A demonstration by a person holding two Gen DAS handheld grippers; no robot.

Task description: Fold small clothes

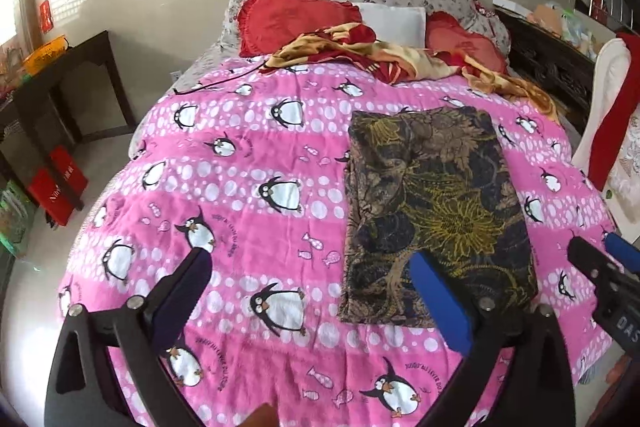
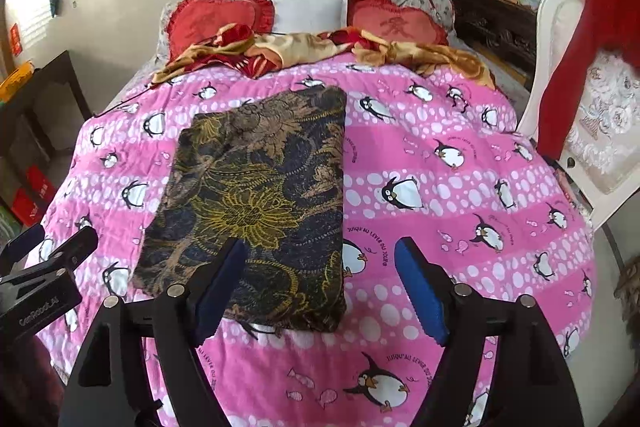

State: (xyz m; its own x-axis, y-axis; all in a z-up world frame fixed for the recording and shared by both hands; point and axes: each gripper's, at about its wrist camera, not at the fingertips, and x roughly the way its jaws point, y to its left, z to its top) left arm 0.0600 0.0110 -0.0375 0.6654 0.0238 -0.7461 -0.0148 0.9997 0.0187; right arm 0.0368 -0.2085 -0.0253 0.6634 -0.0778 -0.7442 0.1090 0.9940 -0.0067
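Pink penguin-print quilt (image 1: pixel 248 155) covers the bed beneath both tools. Nearest, the left gripper (image 1: pixel 308 263) hangs over the quilt with its fingers spread wide, holding nothing; the right gripper (image 2: pixel 320 247) is likewise spread and empty. Just beyond them the folded dark floral garment (image 2: pixel 256 195) lies flat on the quilt. Farther back sit red heart-shaped pillows (image 2: pixel 216 17) and a crumpled red-and-gold blanket (image 1: pixel 360 47).
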